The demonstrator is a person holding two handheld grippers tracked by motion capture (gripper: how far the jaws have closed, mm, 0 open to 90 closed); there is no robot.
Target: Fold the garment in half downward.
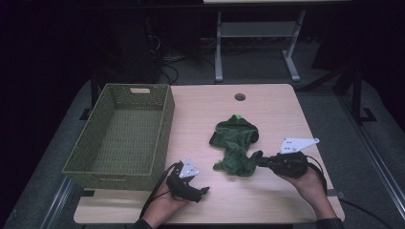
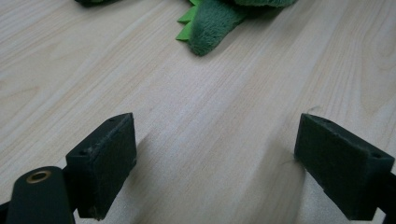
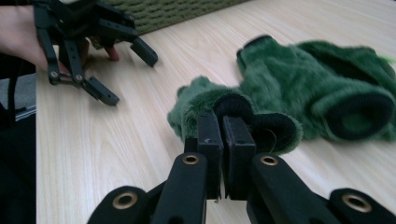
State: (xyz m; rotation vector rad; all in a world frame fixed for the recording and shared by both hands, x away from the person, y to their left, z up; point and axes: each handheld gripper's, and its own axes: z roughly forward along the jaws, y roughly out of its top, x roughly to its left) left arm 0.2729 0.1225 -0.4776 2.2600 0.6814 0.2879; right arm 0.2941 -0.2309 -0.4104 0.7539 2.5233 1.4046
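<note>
Where the pale wood-grain table [image 1: 267,102] takes up the centre of the high view, a fuzzy dark green plush garment with black ribbed cuffs [image 1: 235,144] lies crumpled at mid-frame, slightly right of centre, on the bare tabletop. The right gripper [image 1: 261,161], held in the person's right hand [image 1: 310,183] at the lower right of that view, has its black jaws pressed almost together on the lower right edge of the garment; in the right gripper view a black cuff and a fold of green pile are pinched between the pads at lower centre [image 3: 223,140], with the rest of the garment [image 3: 327,88] spread toward the upper right. The left gripper [image 1: 203,192], held in the left hand [image 1: 165,202] at the lower centre-left of the high view, sits low over the table with its jaws spread wide and nothing between them; in the left gripper view its two black pads [image 2: 105,158] stand far apart over bare wood, and a green tip of the garment with bright green felt spikes [image 2: 210,28] lies at the top centre, well apart from them. A rectangular olive-green woven basket [image 1: 162,129] stands at the left of the high view, overhanging the table's left edge, with its interior bare.
</note>
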